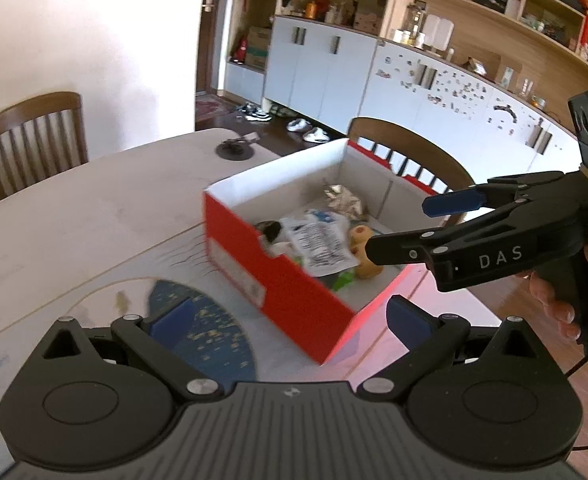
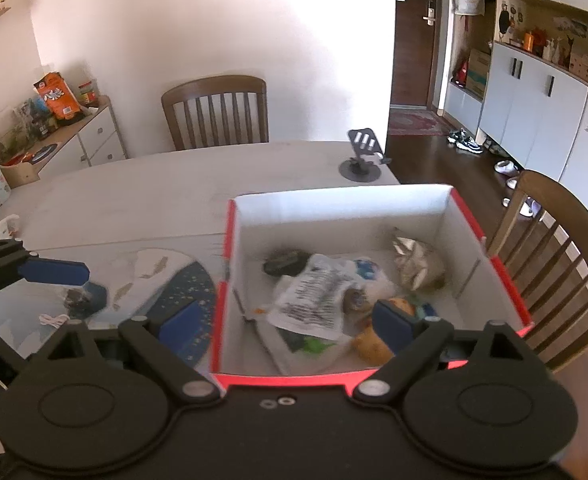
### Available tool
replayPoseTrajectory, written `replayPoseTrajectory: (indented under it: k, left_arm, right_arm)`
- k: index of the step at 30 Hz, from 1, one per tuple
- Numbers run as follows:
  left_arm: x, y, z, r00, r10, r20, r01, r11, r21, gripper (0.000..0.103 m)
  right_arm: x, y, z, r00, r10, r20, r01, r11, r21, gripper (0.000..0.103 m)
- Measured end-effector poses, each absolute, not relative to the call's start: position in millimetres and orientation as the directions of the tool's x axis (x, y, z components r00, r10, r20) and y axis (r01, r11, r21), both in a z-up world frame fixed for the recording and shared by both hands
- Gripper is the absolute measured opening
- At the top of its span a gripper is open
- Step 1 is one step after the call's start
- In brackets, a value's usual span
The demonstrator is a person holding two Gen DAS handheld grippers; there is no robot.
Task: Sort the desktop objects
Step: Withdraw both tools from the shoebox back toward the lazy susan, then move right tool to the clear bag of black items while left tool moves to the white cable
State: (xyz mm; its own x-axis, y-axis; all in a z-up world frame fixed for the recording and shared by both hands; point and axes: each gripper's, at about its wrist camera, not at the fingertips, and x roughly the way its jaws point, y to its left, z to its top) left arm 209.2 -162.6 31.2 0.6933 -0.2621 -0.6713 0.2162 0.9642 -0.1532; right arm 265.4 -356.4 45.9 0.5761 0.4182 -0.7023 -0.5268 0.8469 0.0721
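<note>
Both claws are spread wide, nothing gripped: left gripper [image 1: 289,316], right gripper [image 2: 285,320]. Phone stand [image 2: 364,152] is seen upright only from the right wrist; red box [image 1: 277,276] is caught by both.

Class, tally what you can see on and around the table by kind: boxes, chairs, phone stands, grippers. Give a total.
Red boxes: 1
Wooden chairs: 2
Phone stands: 1
Grippers: 2, left gripper, right gripper
Total: 6

Matt red cardboard box [image 2: 374,379], crinkled shiny foil wrapper [image 2: 412,261], wooden chair [image 2: 215,111].
</note>
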Motion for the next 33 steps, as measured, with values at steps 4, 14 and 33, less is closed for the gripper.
replayPoseTrajectory:
  k: [4, 14, 33]
  left_arm:
    - [199, -138, 29, 0.701, -0.236, -0.673, 0.183, 0.972, -0.149, 0.103]
    - [177, -85, 17, 0.711, -0.170, -0.682, 0.092, 0.985, -0.149, 0.103]
    - [155, -11, -23, 0.695, -0.049, -0.717, -0.102, 0.981, -0.166, 0.103]
  right_arm:
    - [258, -335, 45, 0.571, 0.425, -0.702, -0.535, 0.842, 0.075, 0.096]
    - [243, -277, 39, 0.541, 0.463, -0.702, -0.579, 0.811, 0.088, 0.098]
    - [230, -187, 18, 0.463, 0.510, -0.725, -0.664, 0.741, 0.098, 0.098]
